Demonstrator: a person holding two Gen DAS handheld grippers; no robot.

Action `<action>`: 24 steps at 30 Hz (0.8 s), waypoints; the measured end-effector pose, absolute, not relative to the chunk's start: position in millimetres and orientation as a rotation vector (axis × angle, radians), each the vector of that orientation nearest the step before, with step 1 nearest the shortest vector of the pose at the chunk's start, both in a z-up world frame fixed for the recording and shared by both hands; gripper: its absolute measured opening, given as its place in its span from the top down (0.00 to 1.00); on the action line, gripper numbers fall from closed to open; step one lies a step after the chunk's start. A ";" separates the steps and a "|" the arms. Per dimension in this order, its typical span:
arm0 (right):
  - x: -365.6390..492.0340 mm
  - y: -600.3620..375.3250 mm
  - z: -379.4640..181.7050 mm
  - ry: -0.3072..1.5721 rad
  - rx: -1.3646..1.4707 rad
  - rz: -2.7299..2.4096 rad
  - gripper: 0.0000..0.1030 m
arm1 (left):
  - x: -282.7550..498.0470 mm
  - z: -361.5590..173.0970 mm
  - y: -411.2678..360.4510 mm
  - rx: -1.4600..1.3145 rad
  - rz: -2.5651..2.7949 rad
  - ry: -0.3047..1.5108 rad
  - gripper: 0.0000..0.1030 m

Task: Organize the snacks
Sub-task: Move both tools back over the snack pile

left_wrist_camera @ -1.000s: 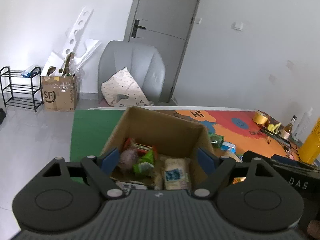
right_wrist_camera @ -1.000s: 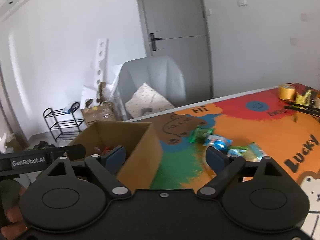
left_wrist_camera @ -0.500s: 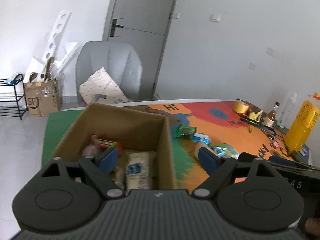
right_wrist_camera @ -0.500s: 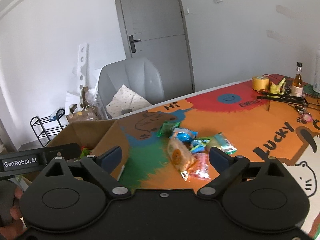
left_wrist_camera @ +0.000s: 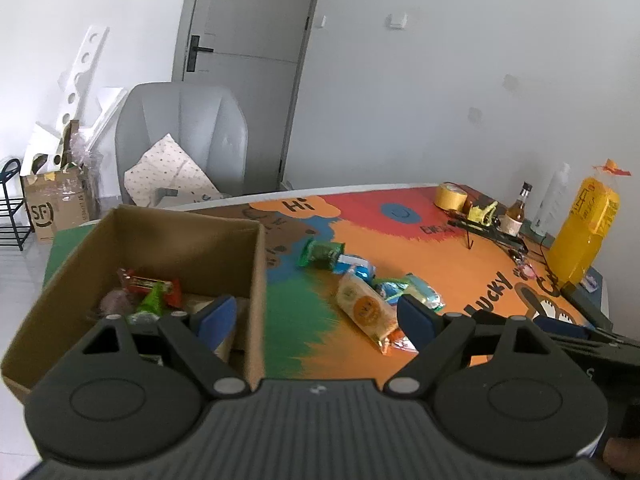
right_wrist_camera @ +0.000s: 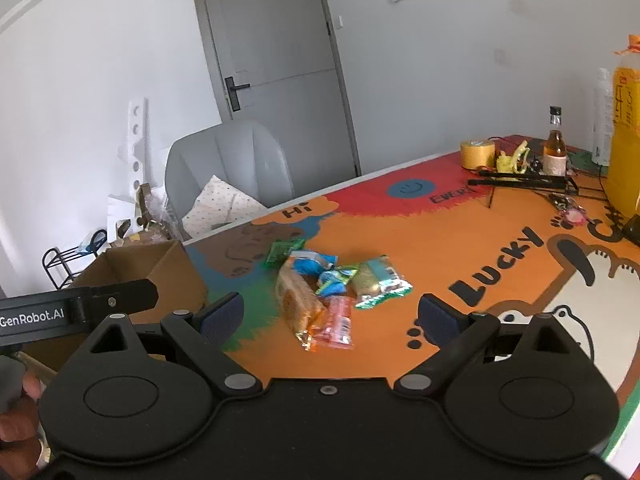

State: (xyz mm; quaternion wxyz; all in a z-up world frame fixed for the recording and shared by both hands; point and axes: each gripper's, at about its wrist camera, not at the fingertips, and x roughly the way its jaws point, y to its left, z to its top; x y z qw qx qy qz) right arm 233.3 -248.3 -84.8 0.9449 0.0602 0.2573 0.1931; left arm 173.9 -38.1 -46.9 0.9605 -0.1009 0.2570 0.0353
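A brown cardboard box stands on the colourful mat at the left and holds several wrapped snacks, among them a red bar. A loose pile of snacks lies on the mat to its right: an orange cracker pack, a green packet and blue packets. My left gripper is open and empty, straddling the box's right wall. My right gripper is open and empty just short of the pile: cracker pack, orange-pink packet, green-edged pack.
At the mat's far right stand a tall yellow bag, a small bottle, a tape roll and a black rack. A grey chair stands behind the table. A hand holds the left gripper.
Both views have swung to the right: the box has slid left in frame and the snack pile has come into the middle. Both grippers have stayed open and empty.
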 end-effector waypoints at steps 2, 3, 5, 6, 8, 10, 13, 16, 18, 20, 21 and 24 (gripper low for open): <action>235.4 -252.9 -85.9 0.526 0.128 0.389 0.07 | 177.8 -47.8 -43.7 -0.195 0.067 0.526 0.16; 236.6 -255.6 -86.9 0.527 0.132 0.386 0.07 | 179.4 -48.4 -47.7 -0.192 0.066 0.528 0.16; 239.2 -260.9 -89.8 0.531 0.141 0.380 0.07 | 183.6 -49.5 -54.0 -0.180 0.059 0.539 0.16; 240.5 -263.3 -91.4 0.533 0.145 0.377 0.07 | 185.3 -50.1 -56.3 -0.175 0.055 0.545 0.16; 243.3 -267.8 -94.8 0.539 0.154 0.373 0.07 | 189.5 -52.3 -63.3 -0.156 0.057 0.554 0.16; 246.1 -271.4 -98.3 0.546 0.166 0.375 0.07 | 193.9 -54.1 -68.8 -0.139 0.064 0.566 0.16; 251.1 -274.7 -103.5 0.555 0.182 0.384 0.08 | 201.8 -56.8 -75.0 -0.116 0.064 0.580 0.16; 256.5 -276.1 -109.3 0.564 0.195 0.388 0.11 | 210.5 -58.9 -76.5 -0.111 0.064 0.586 0.16; 261.0 -276.8 -113.6 0.578 0.207 0.402 0.14 | 215.6 -59.4 -75.7 -0.118 0.060 0.585 0.16; 266.1 -275.8 -117.7 0.589 0.213 0.411 0.18 | 220.2 -60.2 -76.0 -0.129 0.052 0.582 0.16; 268.6 -275.4 -119.7 0.596 0.219 0.421 0.21 | 222.0 -60.5 -75.6 -0.133 0.050 0.581 0.16; 276.6 -273.9 -126.0 0.620 0.247 0.451 0.30 | 228.6 -63.7 -74.4 -0.143 0.049 0.589 0.18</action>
